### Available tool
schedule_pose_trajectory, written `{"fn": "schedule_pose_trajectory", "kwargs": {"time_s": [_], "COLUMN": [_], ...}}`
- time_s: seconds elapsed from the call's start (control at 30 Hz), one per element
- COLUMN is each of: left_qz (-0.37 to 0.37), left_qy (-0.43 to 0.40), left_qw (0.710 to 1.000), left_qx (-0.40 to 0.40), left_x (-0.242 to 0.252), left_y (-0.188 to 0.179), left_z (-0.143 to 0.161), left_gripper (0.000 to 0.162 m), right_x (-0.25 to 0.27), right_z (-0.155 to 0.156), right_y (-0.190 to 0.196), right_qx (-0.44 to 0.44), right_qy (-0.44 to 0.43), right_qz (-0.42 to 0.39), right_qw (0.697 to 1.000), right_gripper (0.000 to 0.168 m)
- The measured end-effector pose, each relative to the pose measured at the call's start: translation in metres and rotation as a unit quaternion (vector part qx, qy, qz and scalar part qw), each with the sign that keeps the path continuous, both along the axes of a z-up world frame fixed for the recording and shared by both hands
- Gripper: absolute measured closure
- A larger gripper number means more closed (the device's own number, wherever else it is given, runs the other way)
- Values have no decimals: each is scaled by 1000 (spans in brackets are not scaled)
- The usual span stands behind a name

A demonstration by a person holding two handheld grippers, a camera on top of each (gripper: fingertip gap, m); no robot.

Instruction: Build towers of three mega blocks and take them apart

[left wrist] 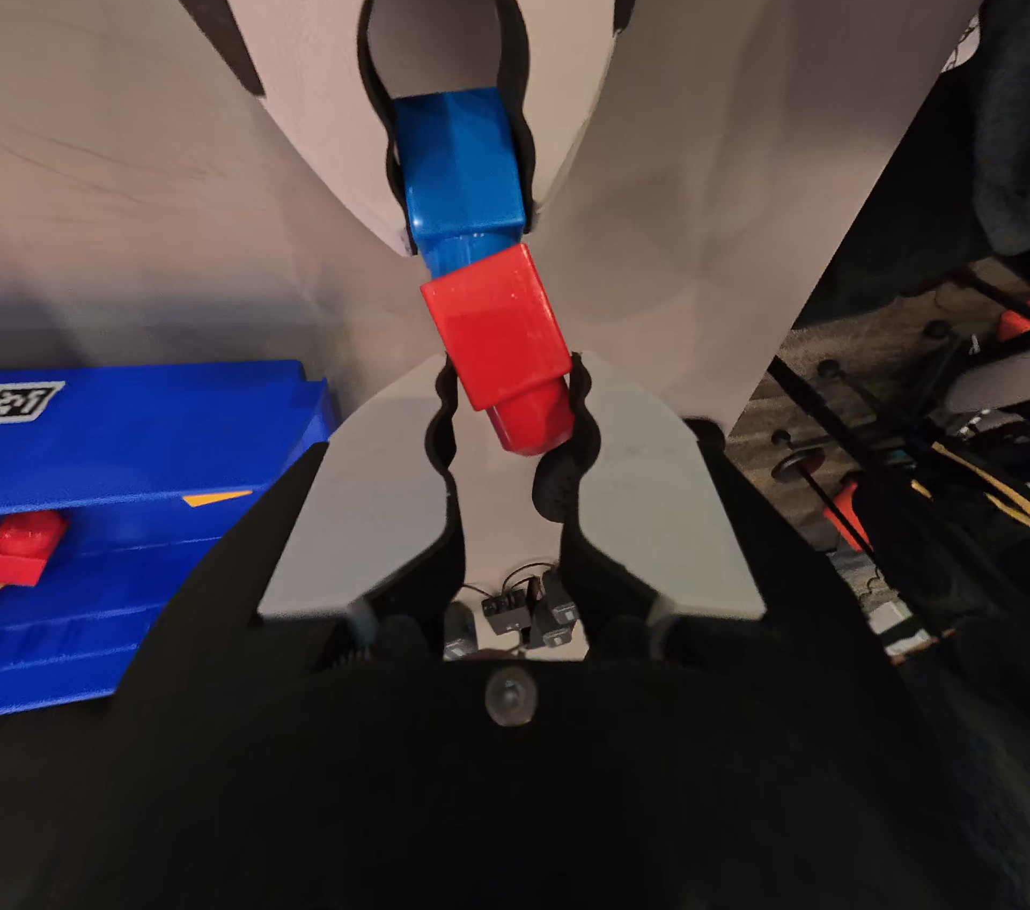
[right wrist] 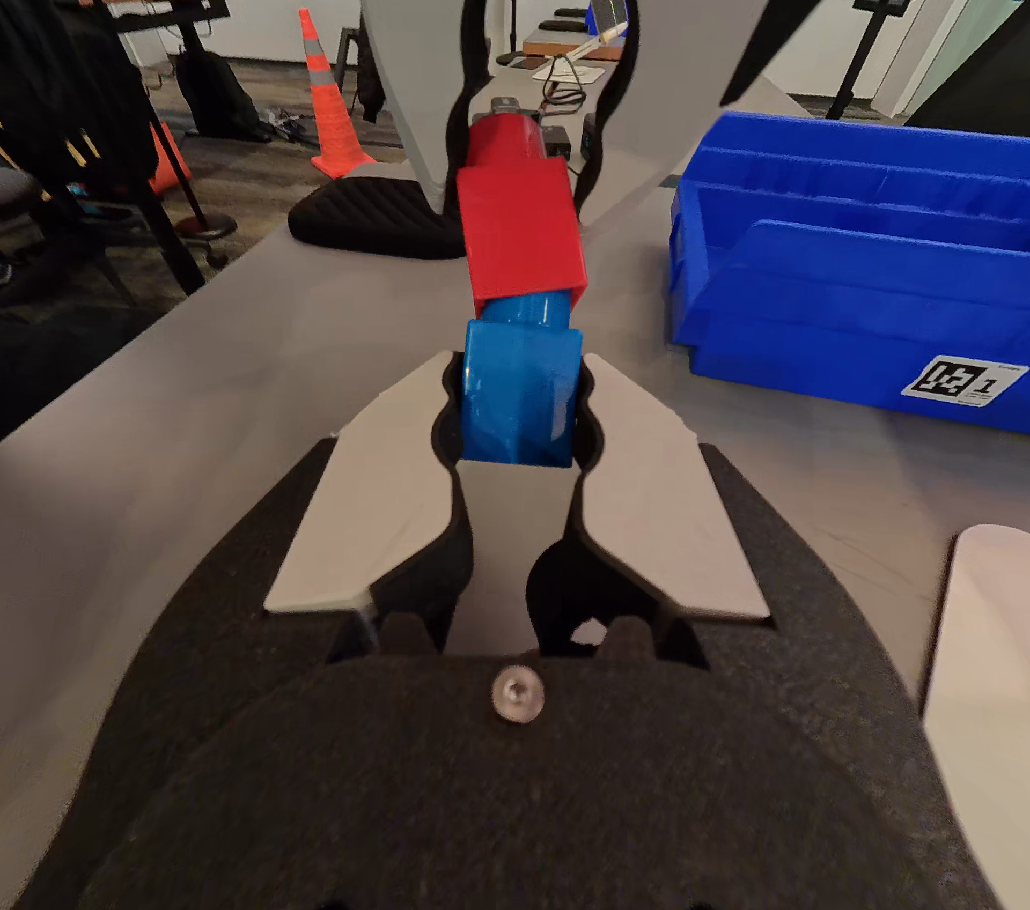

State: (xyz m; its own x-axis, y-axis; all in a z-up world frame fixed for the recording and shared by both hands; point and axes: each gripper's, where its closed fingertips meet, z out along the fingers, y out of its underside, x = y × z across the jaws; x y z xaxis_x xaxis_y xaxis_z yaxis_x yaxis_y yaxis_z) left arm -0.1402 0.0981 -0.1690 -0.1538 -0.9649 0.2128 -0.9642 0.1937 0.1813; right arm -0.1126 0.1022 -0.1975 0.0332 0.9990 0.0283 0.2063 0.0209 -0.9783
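A red block [left wrist: 496, 326] and a blue block [left wrist: 460, 164] are joined end to end above the grey table [right wrist: 223, 382]. The red one sits tilted on the blue one's stud, part of which shows. My left gripper [left wrist: 513, 370] is shut on the red block at its stud end. My right gripper [right wrist: 518, 365] is shut on the blue block [right wrist: 518, 398]. The two grippers face each other. In the right wrist view the red block [right wrist: 521, 226] sits between the left gripper's fingers [right wrist: 423, 131].
A blue bin [right wrist: 836, 270] with a square marker label stands on the table to the right; in the left wrist view the bin [left wrist: 139, 437] holds another red block [left wrist: 28, 546]. A white object [right wrist: 981, 716] lies near right. An orange cone [right wrist: 329, 103] and chairs stand beyond the table's left edge.
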Motion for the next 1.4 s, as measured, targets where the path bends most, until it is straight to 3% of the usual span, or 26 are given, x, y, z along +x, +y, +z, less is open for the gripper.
{"fn": "schedule_pose_trajectory", "kwargs": {"time_s": [0.63, 1.03, 1.13, 1.2, 1.3, 1.4], "left_qz": [-92, -37, 12, 21, 45, 66], "left_qy": [-4, -63, -122, -142, -184, -203], "left_qw": [996, 997, 992, 989, 981, 976], "left_qx": [21, -1, 12, 33, 33, 30], "left_x": [9, 20, 31, 30, 37, 40], "left_y": [-1, 1, 6, 11, 9, 11], "left_z": [-6, 4, 11, 13, 10, 10], "left_gripper": [125, 126, 125, 113, 126, 126], "right_x": [0, 1, 4, 6, 5, 5], "right_z": [-5, 2, 11, 13, 12, 11], "right_y": [-3, -2, 2, 5, 3, 4], "right_qx": [32, 10, -13, -24, -23, -25], "right_qy": [-19, 6, 37, 47, 43, 41], "right_qz": [5, 6, 2, -1, 0, -2], "right_qw": [999, 1000, 999, 999, 999, 999], "right_gripper": [134, 133, 133, 133, 133, 133]}}
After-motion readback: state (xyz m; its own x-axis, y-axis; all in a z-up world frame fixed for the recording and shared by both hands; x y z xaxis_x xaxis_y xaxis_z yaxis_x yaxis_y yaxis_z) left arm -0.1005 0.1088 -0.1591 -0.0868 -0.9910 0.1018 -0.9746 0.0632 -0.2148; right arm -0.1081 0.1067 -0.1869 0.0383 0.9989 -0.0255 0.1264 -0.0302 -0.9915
